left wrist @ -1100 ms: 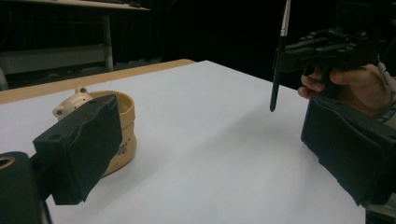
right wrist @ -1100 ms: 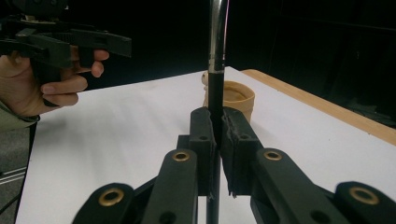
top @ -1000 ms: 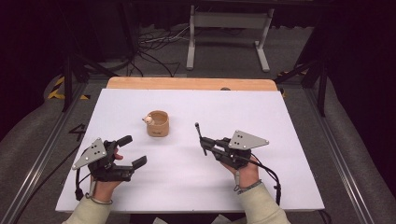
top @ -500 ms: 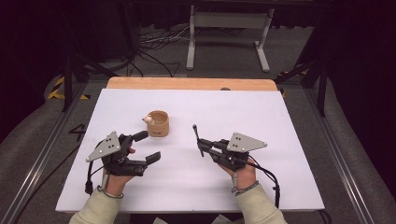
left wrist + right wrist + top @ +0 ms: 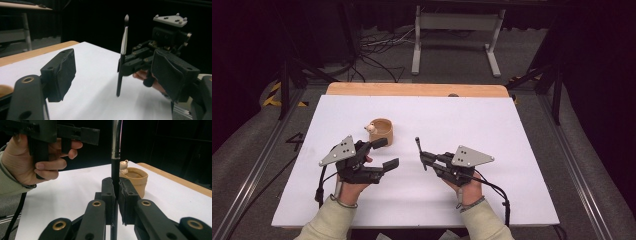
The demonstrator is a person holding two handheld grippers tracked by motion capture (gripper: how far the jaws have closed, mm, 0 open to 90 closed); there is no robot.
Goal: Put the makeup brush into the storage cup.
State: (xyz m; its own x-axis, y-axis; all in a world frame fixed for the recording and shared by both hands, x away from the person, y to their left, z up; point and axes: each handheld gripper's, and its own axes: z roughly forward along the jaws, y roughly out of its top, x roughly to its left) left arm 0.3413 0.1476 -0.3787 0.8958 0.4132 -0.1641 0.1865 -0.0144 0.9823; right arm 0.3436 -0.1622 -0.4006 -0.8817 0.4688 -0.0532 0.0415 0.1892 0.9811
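My right gripper (image 5: 423, 159) is shut on the black handle of a thin paintbrush (image 5: 418, 150), which stands upright with its pale tip up. In the right gripper view the pads (image 5: 108, 192) clamp the handle (image 5: 115, 167) just below its metal ferrule. A tan cup (image 5: 382, 131) with a small bear figure on its rim stands left of centre, also behind the brush (image 5: 136, 181). My left gripper (image 5: 385, 154) hovers open just in front of the cup; its jaws have just been closing, with nothing between them. In the left gripper view the brush (image 5: 122, 57) stands beyond the pads (image 5: 62, 72).
A white sheet (image 5: 522, 150) covers the table, with a wooden edge (image 5: 417, 90) along the back. Beyond it stand a metal stand (image 5: 454, 25) and cables on the floor. A cable trails from each gripper toward the front edge.
My left gripper has moved right and a little up, close to the cup, and its jaws have narrowed. The right gripper and the brush have kept still.
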